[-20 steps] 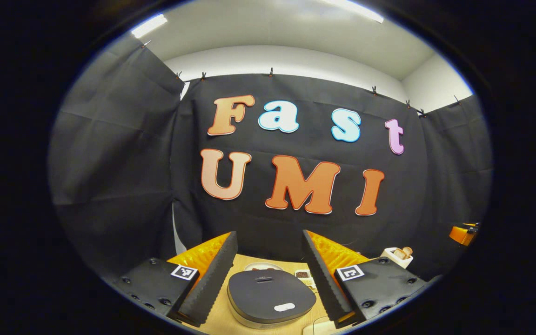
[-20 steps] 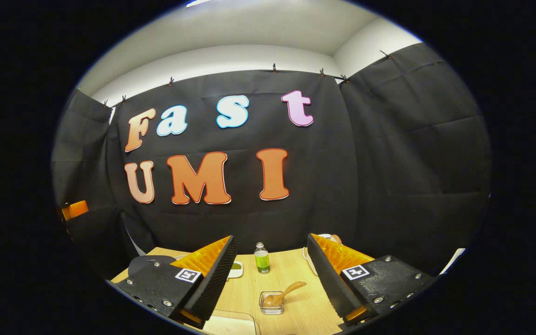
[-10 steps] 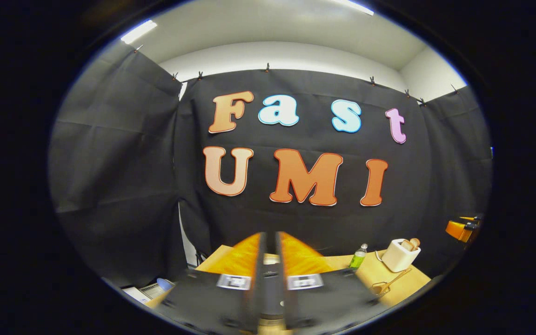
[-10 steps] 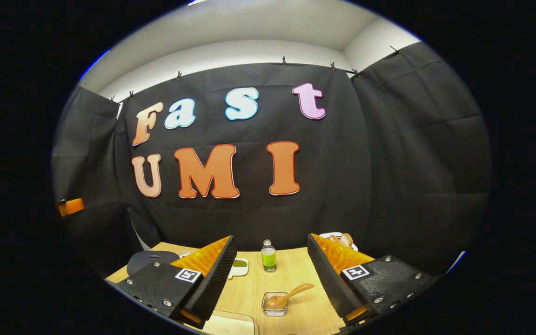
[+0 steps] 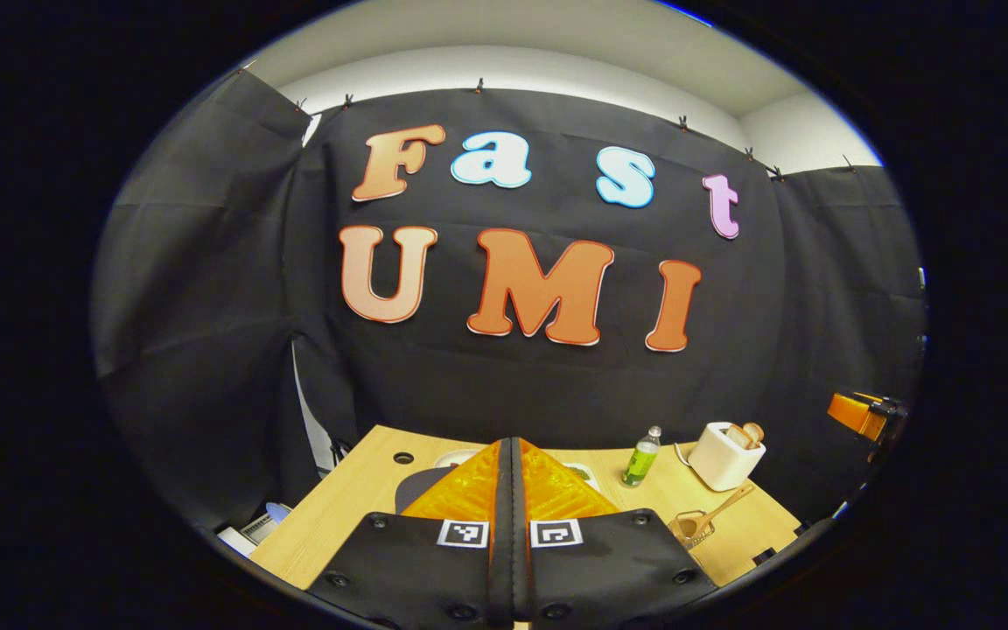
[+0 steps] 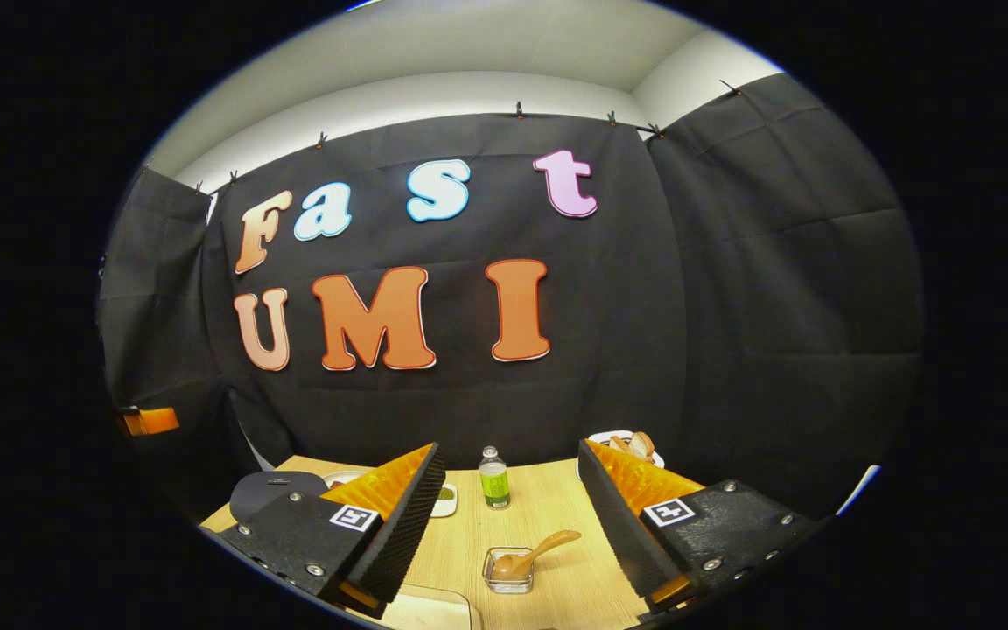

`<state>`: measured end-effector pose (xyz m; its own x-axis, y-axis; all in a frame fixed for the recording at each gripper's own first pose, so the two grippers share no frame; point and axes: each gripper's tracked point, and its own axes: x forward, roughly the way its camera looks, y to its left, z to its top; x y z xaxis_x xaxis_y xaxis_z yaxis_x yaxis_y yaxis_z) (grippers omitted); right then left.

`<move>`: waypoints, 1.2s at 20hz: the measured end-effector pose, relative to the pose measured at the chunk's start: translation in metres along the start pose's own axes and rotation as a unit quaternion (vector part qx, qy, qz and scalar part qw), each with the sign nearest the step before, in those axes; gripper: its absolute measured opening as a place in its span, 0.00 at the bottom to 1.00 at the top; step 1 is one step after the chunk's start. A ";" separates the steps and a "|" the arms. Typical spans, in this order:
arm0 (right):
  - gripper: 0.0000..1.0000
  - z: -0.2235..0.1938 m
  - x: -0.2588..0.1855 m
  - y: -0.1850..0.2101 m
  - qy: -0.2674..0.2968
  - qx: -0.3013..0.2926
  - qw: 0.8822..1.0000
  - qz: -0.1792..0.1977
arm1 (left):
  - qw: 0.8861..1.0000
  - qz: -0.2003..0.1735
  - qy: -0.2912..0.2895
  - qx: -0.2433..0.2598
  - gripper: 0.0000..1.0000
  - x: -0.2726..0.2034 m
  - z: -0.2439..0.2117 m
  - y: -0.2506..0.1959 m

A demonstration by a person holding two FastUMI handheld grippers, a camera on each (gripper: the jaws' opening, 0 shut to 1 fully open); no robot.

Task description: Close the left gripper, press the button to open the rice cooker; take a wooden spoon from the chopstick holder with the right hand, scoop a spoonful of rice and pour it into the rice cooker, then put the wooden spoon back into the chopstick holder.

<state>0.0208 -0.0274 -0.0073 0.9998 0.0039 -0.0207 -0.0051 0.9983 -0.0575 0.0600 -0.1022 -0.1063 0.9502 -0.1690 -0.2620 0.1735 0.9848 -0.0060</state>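
Observation:
My left gripper [image 5: 511,444] is shut with nothing between its fingers. It hangs above the near side of the wooden table [image 5: 338,507]. The dark lid of the rice cooker [image 5: 415,492] peeks out behind its left finger. My right gripper [image 6: 508,455] stands open and holds nothing. Ahead of it, a wooden spoon [image 6: 528,556] rests in a small clear cup [image 6: 508,573]. The rice cooker [image 6: 272,490] lies at the far left in the right gripper view. The white chopstick holder [image 5: 718,459] with wooden tops stands at the back right, and its top [image 6: 635,444] shows above my right finger.
A green bottle [image 5: 641,457] [image 6: 493,479] stands at the back of the table. A small white dish [image 6: 447,499] lies near the cooker. A pale board [image 6: 421,612] lies at the near edge. The clear cup with the spoon [image 5: 688,527] sits right of my left gripper.
My left gripper went from wide open to shut and tilted up and back, so its fingers now hide most of the rice cooker. My right gripper barely shifted and stayed open.

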 end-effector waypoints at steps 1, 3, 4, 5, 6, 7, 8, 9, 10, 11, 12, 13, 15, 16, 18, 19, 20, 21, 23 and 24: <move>0.94 -0.002 0.001 -0.003 0.002 0.002 1.000 -0.003 | 1.000 -0.005 0.011 -0.001 0.04 0.004 -0.009 -0.004; 0.94 -0.007 -0.001 -0.008 0.008 0.002 1.000 -0.008 | 0.999 -0.010 0.038 0.002 0.04 0.014 -0.031 -0.007; 0.94 -0.009 -0.001 -0.010 0.010 0.002 1.000 -0.011 | 0.999 -0.013 0.050 0.004 0.04 0.017 -0.041 -0.009; 0.95 -0.012 -0.001 -0.012 0.013 0.001 1.000 -0.014 | 0.998 -0.017 0.061 0.007 0.04 0.021 -0.051 -0.011; 0.95 -0.013 -0.002 -0.015 0.015 0.000 1.000 -0.017 | 0.997 -0.021 0.073 0.008 0.04 0.027 -0.062 -0.013; 0.95 -0.015 -0.003 -0.018 0.018 -0.001 1.000 -0.020 | 0.996 -0.024 0.085 0.008 0.04 0.031 -0.074 -0.015; 0.94 -0.018 -0.003 -0.021 0.021 -0.001 0.999 -0.024 | 0.995 -0.025 0.099 0.009 0.03 0.037 -0.088 -0.015; 0.94 -0.020 -0.004 -0.023 0.024 -0.001 0.999 -0.027 | 0.993 -0.026 0.113 0.010 0.04 0.040 -0.100 -0.015; 0.94 -0.021 -0.004 -0.026 0.026 -0.002 0.999 -0.030 | 0.992 -0.027 0.124 0.012 0.04 0.043 -0.111 -0.014; 0.94 -0.022 -0.006 -0.029 0.028 -0.004 0.999 -0.034 | 0.991 -0.027 0.133 0.015 0.04 0.046 -0.121 -0.014; 0.94 -0.024 -0.007 -0.033 0.030 -0.005 0.999 -0.038 | 0.989 -0.030 0.143 0.012 0.04 0.048 -0.131 -0.014; 0.94 -0.026 -0.008 -0.036 0.032 -0.006 0.999 -0.041 | 0.988 -0.032 0.154 0.009 0.04 0.051 -0.142 -0.016; 0.94 -0.028 -0.010 -0.042 0.036 -0.006 0.998 -0.048 | 0.984 -0.032 0.172 0.006 0.04 0.054 -0.158 -0.013; 0.94 -0.030 -0.011 -0.045 0.038 -0.007 0.998 -0.051 | 0.983 -0.031 0.181 0.008 0.04 0.056 -0.166 -0.012; 0.94 -0.033 -0.013 -0.049 0.043 -0.008 0.998 -0.056 | 0.980 -0.031 0.196 0.008 0.04 0.059 -0.179 -0.011; 0.94 -0.034 -0.013 -0.051 0.045 -0.009 0.997 -0.058 | 0.979 -0.029 0.203 0.009 0.04 0.059 -0.184 -0.009; 0.94 -0.036 -0.013 -0.052 0.047 -0.009 0.997 -0.059 | 0.978 -0.029 0.206 0.010 0.04 0.060 -0.188 -0.009; 0.95 -0.038 -0.013 -0.054 0.049 -0.010 0.997 -0.060 | 0.977 -0.029 0.210 0.011 0.04 0.059 -0.190 -0.009; 0.95 -0.039 -0.012 -0.056 0.052 -0.010 0.997 -0.062 | 0.978 -0.031 0.207 0.012 0.04 0.060 -0.191 -0.009; 0.94 -0.040 -0.011 -0.057 0.054 -0.008 0.997 -0.062 | 0.977 -0.031 0.209 0.008 0.04 0.059 -0.191 -0.008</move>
<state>0.0095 -0.0862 -0.0440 0.9849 -0.1261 -0.1188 0.1167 0.9897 -0.0828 0.0650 -0.1128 -0.3065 0.7494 -0.1940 -0.6330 0.2348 0.9718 -0.0198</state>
